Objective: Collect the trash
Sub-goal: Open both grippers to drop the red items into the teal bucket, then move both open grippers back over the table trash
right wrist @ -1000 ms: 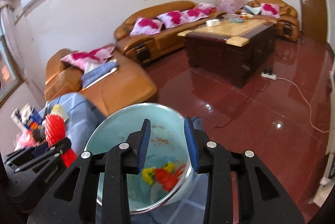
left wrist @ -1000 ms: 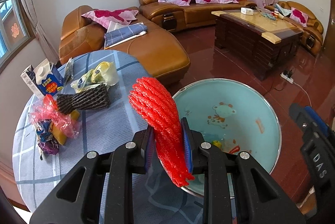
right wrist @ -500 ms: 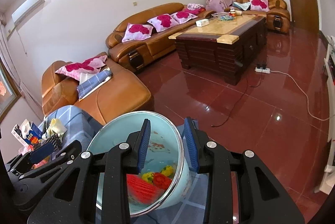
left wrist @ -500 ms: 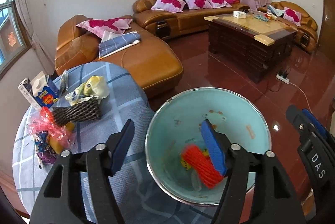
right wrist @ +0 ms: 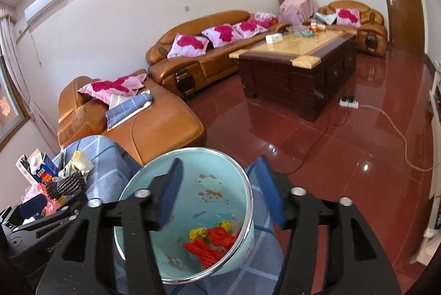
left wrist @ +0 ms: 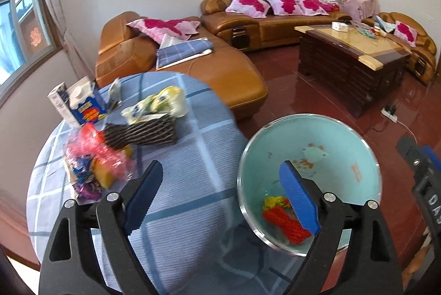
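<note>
I judge the drop step done: the red net (left wrist: 285,224) lies in the basin (left wrist: 355,149), and my left gripper (left wrist: 223,201) has nothing between its jaws, which are opening wide; one blue pad hangs over the cloth, the other over the basin's inside. My right gripper (right wrist: 220,193) is opening too; its pads straddle the basin's far rim (right wrist: 193,150) without pressing it, so I read it as letting go of the basin rather than holding it.

The basin sits at the table's edge (left wrist: 193,184) on the checked cloth; inside, besides the red net, I see a yellow scrap (right wrist: 197,233) and a second red piece just beside it; the rest of the bottom is bare.

Trash left on the table: a black net (left wrist: 143,131), a yellow wrapper (left wrist: 162,102) touching it behind, a pink bag (left wrist: 93,154) with foil scraps, and a carton (left wrist: 80,104) at the far edge.

Next, I think, the left gripper swings to the black net, the nearest piece; it is soft, so a grip across its middle should do.
</note>
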`<action>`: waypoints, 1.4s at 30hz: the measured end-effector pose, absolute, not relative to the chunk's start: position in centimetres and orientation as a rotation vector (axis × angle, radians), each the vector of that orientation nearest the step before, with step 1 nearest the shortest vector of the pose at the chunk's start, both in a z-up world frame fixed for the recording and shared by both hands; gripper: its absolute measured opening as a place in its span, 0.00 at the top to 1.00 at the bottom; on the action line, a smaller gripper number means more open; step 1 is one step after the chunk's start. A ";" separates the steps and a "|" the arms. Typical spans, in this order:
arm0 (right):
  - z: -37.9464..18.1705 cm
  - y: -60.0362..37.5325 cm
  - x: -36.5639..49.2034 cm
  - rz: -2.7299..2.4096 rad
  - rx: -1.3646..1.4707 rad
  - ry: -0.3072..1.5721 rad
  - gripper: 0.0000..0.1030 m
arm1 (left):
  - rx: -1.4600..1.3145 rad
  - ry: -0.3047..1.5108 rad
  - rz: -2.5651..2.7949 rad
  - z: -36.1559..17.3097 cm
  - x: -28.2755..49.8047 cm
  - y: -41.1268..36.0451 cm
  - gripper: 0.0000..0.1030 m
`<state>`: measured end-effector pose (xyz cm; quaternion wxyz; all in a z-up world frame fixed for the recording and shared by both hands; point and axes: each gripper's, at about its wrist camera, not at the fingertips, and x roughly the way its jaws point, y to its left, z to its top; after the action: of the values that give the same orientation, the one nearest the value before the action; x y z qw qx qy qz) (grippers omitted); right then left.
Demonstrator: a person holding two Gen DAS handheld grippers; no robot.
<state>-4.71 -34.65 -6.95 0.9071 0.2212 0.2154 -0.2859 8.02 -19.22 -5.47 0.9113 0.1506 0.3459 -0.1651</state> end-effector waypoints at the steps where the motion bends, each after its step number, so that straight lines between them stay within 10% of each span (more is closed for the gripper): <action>1: -6.8 -34.3 -4.8 -0.595 0.444 0.428 0.35 | 0.306 0.717 -0.331 -5.5 8.1 -18.8 0.17; 16: -6.2 -29.6 -2.8 -0.460 0.307 0.481 0.25 | 0.245 0.760 -0.199 -6.2 9.4 -10.6 0.09; 42: -6.0 -16.9 7.1 -0.135 0.164 0.596 0.40 | 0.031 0.873 0.115 -9.5 15.2 10.5 0.10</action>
<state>7.07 -16.90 -5.97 0.9503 0.0804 0.2932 -0.0664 15.18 10.53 -9.54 0.9044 0.0151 0.4227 0.0556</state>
